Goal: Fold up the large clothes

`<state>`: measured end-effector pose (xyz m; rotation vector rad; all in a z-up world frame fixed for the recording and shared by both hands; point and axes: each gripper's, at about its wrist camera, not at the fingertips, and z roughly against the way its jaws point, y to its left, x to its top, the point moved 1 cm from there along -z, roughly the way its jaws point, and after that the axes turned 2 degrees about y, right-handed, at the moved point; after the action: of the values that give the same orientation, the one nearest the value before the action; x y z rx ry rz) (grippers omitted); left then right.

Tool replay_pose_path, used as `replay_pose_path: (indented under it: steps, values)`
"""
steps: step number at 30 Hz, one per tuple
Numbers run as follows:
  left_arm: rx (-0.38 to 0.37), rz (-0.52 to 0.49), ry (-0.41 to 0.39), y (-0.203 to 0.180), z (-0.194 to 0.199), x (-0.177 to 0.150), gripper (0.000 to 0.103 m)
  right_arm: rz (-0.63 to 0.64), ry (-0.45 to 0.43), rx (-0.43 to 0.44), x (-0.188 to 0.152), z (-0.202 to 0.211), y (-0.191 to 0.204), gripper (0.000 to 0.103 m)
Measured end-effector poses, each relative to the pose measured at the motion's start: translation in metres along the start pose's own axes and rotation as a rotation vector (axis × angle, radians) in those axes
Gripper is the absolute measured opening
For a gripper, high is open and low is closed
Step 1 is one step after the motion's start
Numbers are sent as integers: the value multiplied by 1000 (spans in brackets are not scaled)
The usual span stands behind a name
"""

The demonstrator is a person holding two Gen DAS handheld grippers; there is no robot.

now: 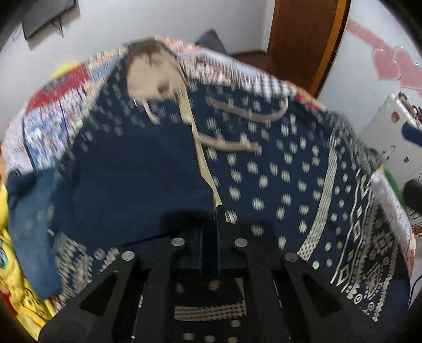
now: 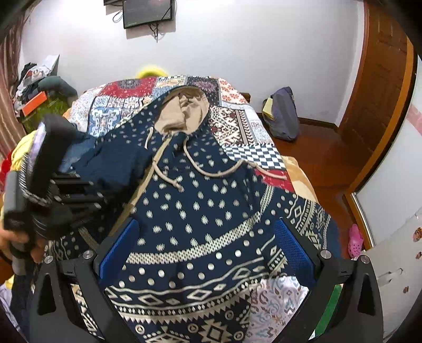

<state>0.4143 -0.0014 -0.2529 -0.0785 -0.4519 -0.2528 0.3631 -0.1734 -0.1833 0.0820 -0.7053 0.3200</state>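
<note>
**Hoodie spread on the bed, left gripper pinching its front edge**

Hoodie (image 2: 200,211), navy with cream dots and bands of diamonds, lies flat across the patchwork bedspread (image 2: 237,126), hood end away from the person. The left gripper (image 1: 211,237) has its jaws squeezed almost together on the fabric, right where the tan zipper edge (image 1: 205,168) runs down the front; a plain dark-blue flap of the hoodie is folded over beside that edge on the left. The left wrist picture is smeared with motion blur, so finer detail there is hard to read.

The right gripper (image 2: 208,253) has its jaws spread wide, blue pads (image 2: 292,248) on either side of the patterned lower body of the hoodie, with nothing held between them. I cannot tell whether its tips touch the cloth.

Further out, the tan-lined hood (image 2: 184,110) sits open near the far end of the bed, and the drawstrings (image 2: 211,171) trail loosely over the chest. From the right wrist view the left gripper shows at the left edge, held in a hand (image 2: 15,237).

Beyond the bed stand a white wall, a mounted screen (image 2: 147,12), a bag (image 2: 283,116) on the wooden floor, and a brown door (image 2: 382,105).
</note>
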Motion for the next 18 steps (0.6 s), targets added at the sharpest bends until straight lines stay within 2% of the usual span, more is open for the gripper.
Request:
replay_pose_path:
  steps: [2,4,6,8,12,18]
  values:
    - [-12,30,38,2,-8,-10,8,12,13,1,-3,-1,1,101]
    - [-25,43,32,4,-5,-18,14,28,21,0,-6,-1,4,101]
    - [-66,62,41,10,5,-27,36,43,24,-4,-7,0,8,101]
    - [-83,81,28,16,16,-34,48,63,26,-7,-5,0,14,101]
    - [-66,100,-39,36,53,-52,49,104,17,-1,3,3,35,101]
    - [74,157,-138,96,100,-68,53,178,-7,26,19,2,79,101]
